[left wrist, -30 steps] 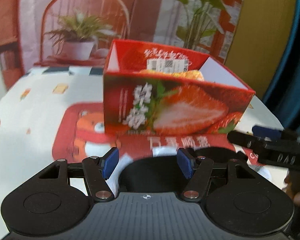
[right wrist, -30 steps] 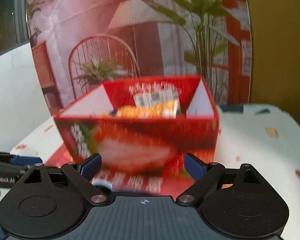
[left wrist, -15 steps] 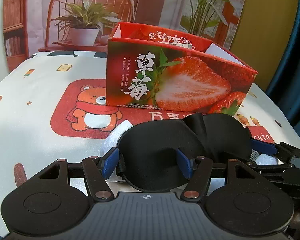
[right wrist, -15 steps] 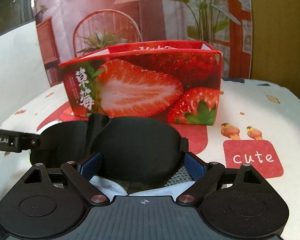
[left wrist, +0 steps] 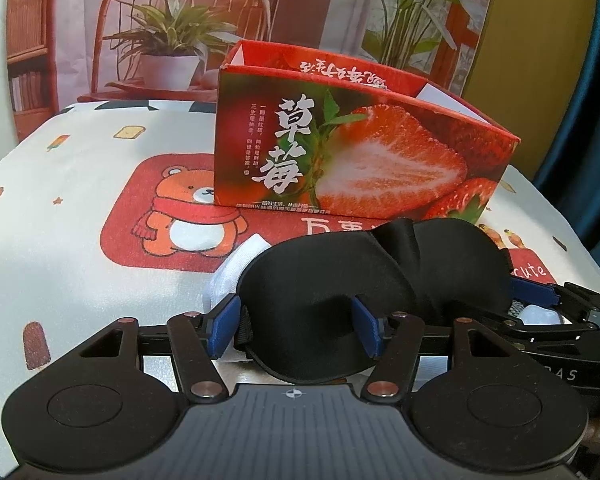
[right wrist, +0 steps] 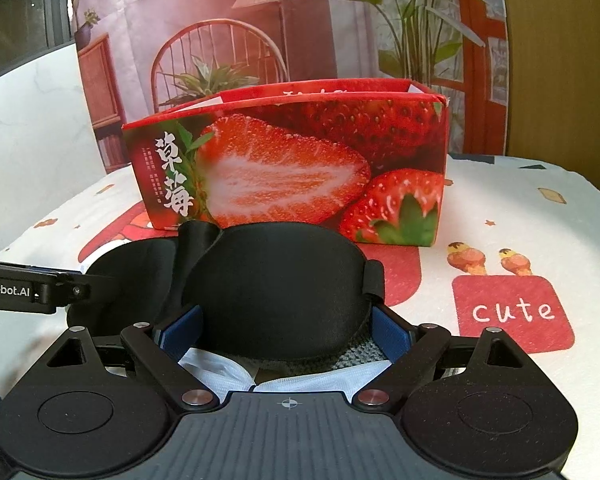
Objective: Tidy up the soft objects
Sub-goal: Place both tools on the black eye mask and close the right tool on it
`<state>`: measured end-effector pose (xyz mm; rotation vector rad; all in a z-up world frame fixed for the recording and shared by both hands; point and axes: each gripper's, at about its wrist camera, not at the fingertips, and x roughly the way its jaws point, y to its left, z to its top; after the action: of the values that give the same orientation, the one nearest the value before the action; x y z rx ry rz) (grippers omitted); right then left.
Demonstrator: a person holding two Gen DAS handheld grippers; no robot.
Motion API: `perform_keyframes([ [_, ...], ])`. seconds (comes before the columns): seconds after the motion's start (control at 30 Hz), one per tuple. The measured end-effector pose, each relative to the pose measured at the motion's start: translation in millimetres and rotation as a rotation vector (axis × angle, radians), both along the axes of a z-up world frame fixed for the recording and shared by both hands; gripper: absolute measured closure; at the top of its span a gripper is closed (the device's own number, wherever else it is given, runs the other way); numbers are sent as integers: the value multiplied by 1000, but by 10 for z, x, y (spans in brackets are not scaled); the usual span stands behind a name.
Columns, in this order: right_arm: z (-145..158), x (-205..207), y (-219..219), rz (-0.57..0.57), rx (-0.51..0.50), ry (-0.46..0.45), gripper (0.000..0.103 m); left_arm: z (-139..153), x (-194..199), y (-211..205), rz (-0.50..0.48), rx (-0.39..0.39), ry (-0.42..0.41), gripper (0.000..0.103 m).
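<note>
On the printed cloth [left wrist: 60, 208] stands an open strawberry box [left wrist: 360, 160], its long side facing both cameras. Just before the box lies a black eye mask [right wrist: 276, 292], on top of white fabric [left wrist: 236, 268] and a grey knit piece [right wrist: 360, 350]. Each gripper straddles one cup of the mask: the left gripper [left wrist: 296, 328] half wide, the right gripper [right wrist: 288, 332] wide. Whether the pads press on the mask, I cannot tell.

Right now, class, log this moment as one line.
left gripper: open, straddling black padded eye mask | right gripper: open, likewise | red strawberry-print box: behind mask
</note>
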<state>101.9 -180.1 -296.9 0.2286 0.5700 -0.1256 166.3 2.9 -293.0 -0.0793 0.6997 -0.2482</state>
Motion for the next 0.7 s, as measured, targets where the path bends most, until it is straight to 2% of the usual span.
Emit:
perform_keyframes([
  [0.7,-19,-1,-11,2,17,-2,14,-23,8,30,2,-21,2,41],
])
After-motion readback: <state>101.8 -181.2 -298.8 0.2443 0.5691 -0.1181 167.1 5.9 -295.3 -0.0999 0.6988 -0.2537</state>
